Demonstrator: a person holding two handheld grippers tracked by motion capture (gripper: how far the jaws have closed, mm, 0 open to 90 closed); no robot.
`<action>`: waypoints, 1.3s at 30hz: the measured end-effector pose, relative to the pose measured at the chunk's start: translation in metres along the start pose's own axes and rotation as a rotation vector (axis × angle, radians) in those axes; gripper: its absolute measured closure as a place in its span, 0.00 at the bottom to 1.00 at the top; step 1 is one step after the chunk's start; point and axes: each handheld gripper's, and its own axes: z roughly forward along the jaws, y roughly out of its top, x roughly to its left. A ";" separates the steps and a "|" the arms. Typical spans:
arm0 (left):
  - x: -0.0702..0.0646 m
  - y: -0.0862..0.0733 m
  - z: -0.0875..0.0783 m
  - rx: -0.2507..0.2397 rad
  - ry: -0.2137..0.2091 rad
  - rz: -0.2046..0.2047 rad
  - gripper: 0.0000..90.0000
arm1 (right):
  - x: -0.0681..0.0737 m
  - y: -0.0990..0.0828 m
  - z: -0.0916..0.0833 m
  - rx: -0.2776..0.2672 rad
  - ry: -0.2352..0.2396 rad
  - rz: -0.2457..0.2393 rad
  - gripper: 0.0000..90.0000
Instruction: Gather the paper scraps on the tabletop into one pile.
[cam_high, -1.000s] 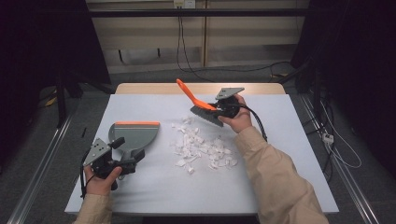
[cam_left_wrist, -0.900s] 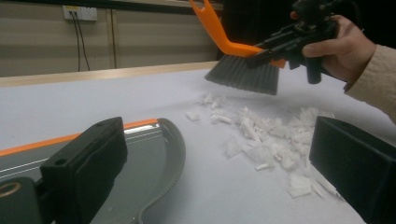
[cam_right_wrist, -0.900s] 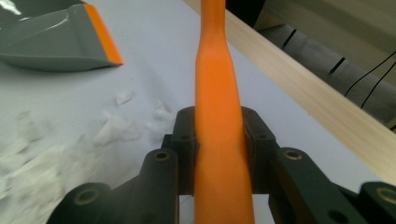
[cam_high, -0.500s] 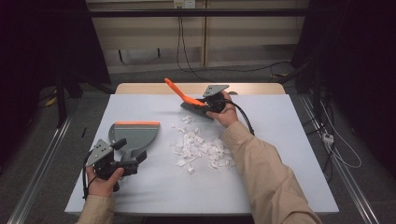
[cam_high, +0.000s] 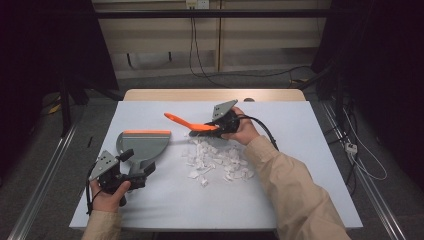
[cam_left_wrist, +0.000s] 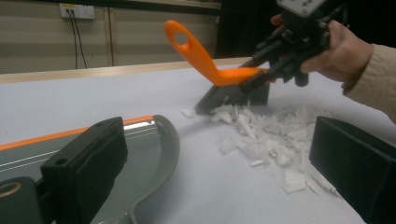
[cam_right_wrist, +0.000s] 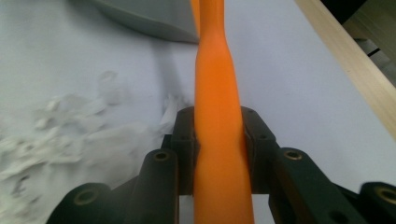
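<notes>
The right gripper (cam_high: 223, 123) has its jaws clamped on the orange brush (cam_high: 192, 125) handle; the bristles sit at the far edge of the paper scraps (cam_high: 216, 160); the left gripper (cam_high: 131, 170) grips the grey dustpan (cam_high: 142, 144) handle, just left of the scraps.
</notes>
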 end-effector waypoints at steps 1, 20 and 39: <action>0.001 0.000 0.000 0.001 -0.001 0.003 0.04 | 0.005 -0.001 -0.003 0.005 0.005 -0.007 0.79; -0.003 0.004 0.005 -0.001 -0.032 0.008 0.04 | 0.048 -0.001 -0.069 -0.059 -0.013 0.027 0.80; -0.002 0.005 0.004 0.000 -0.033 0.009 0.04 | 0.021 0.016 -0.051 -0.178 -0.166 0.210 0.80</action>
